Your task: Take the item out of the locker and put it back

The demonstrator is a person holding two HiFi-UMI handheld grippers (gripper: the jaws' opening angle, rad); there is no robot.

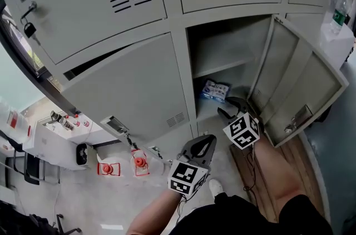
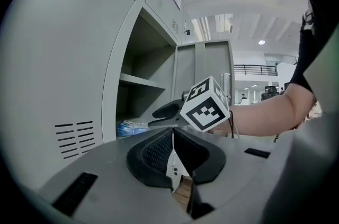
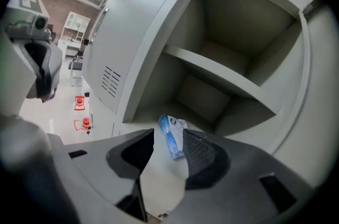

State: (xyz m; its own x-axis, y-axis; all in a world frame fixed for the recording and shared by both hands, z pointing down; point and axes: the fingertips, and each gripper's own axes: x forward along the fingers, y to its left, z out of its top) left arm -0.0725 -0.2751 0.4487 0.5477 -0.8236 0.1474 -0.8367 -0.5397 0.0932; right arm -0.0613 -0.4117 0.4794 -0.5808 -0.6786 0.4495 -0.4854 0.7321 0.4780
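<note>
R gripper (image 1: 232,107) is pointing into the open locker (image 1: 222,42), jaws standing apart and pinching nothing. Task item, a blue-white packet (image 1: 216,90), is lying on the compartment floor under the shelf (image 1: 225,66), near the front lip and toward the L wall. Key relation: pkt is sitting just ahead of the R jaw tips and lining up in the gap between them. In the right gripper view its long axis is running nearly away from the tool, leaning a bit L, so the narrow width is facing the pads. Pkt looks closer to the R pad; contact there can't be told, but a clear gap is showing on the L side. Judgement: a short push fwd, then closing, should be catching it across the narrow dimension. L gripper (image 1: 201,146) is hanging back lower and outside the locker, jaws pressed together and empty; R is clearly the nearer tool. Door (image 1: 303,81) is swinging wide to the R, giving clearance. Surface is painted sheet metal, prob. slick, so pkt may be sliding back if nudged. Room: pale floor w/ red-white items (image 1: 139,163) to the L.
</note>
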